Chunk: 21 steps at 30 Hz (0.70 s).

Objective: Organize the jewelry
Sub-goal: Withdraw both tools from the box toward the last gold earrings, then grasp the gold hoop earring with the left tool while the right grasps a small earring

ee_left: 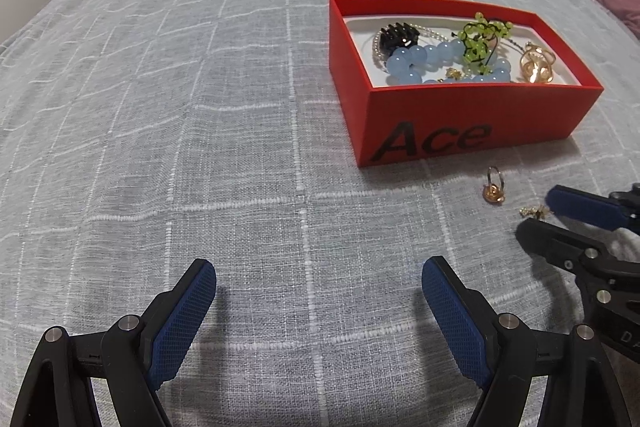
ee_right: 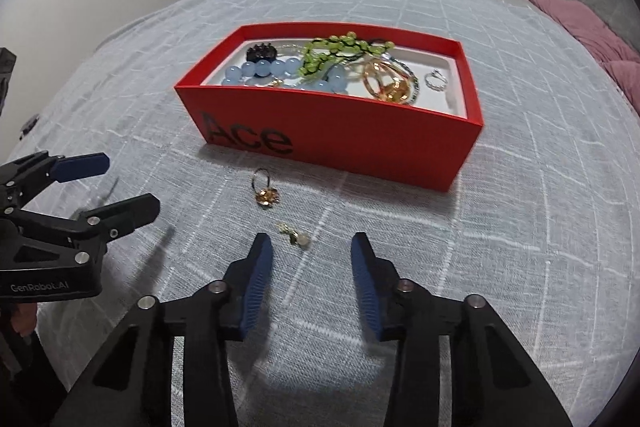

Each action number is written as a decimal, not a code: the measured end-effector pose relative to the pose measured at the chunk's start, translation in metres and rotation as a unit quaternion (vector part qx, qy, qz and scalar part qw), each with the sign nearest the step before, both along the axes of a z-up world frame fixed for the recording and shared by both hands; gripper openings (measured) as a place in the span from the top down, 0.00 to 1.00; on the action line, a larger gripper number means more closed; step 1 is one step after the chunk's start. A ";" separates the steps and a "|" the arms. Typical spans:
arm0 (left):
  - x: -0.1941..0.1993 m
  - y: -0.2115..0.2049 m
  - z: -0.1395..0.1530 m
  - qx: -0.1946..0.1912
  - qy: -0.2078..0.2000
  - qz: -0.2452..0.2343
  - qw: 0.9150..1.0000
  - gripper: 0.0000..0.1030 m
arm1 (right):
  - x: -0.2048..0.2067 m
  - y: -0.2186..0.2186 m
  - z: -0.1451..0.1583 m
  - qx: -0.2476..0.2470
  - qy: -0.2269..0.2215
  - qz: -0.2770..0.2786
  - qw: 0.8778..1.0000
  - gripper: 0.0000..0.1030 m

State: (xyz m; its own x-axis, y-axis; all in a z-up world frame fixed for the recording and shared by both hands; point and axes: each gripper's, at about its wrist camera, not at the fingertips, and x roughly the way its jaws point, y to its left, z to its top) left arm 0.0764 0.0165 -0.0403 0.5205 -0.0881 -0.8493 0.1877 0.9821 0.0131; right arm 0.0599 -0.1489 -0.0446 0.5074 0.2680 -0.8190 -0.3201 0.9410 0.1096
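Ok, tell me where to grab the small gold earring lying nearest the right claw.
Pinch the small gold earring across its pale rounded end, coming from above. It lies flat on the bedspread, in front of the open right claw, so a side approach would probably push it away.

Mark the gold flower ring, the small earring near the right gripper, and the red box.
gold flower ring (ee_right: 265, 195), right wrist view, flower head.
small earring (ee_right: 295, 235), right wrist view, its middle.
red box (ee_right: 360, 143), right wrist view, front wall.

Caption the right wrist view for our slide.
Right gripper open around small gold earring on grey cloth, before red cardboard jewelry box.
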 end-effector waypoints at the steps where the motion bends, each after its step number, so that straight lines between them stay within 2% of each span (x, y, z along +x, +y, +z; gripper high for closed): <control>1: 0.000 0.000 0.000 0.000 -0.001 -0.001 1.000 0.15 | 0.000 -0.001 0.000 0.003 -0.001 0.003 1.000 0.63; 3: -0.001 -0.002 0.001 -0.002 -0.002 -0.005 1.000 0.15 | 0.001 -0.001 -0.001 0.008 -0.002 0.010 1.000 0.69; 5: 0.000 -0.002 0.001 -0.003 -0.003 -0.007 1.000 0.15 | 0.000 0.001 -0.001 0.008 -0.002 0.016 1.000 0.80; 8: 0.000 -0.004 0.000 -0.006 -0.004 -0.012 1.000 0.17 | 0.001 0.001 0.000 0.006 -0.004 0.019 1.000 0.90; 13: -0.001 -0.016 0.001 -0.022 -0.007 -0.038 0.999 0.24 | -0.001 -0.008 0.004 0.007 -0.009 0.010 1.000 0.90; 16: -0.001 -0.027 0.000 -0.039 -0.007 -0.065 0.997 0.34 | 0.000 -0.015 0.008 0.007 -0.013 -0.001 1.000 0.90; 18: -0.001 -0.035 -0.002 -0.055 -0.001 -0.087 0.995 0.50 | 0.002 -0.018 0.009 0.008 -0.014 -0.007 1.000 0.90; 21: 0.001 -0.044 -0.005 -0.080 0.012 -0.102 0.991 0.62 | 0.002 -0.023 0.013 0.011 -0.016 -0.013 1.000 0.90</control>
State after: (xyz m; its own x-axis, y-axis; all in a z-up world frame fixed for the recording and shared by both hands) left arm 0.0772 -0.0280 -0.0456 0.4576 -0.3239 -0.8281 0.3819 0.9126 -0.1459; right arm 0.0615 -0.1724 -0.0319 0.5404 0.2726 -0.7961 -0.2995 0.9464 0.1207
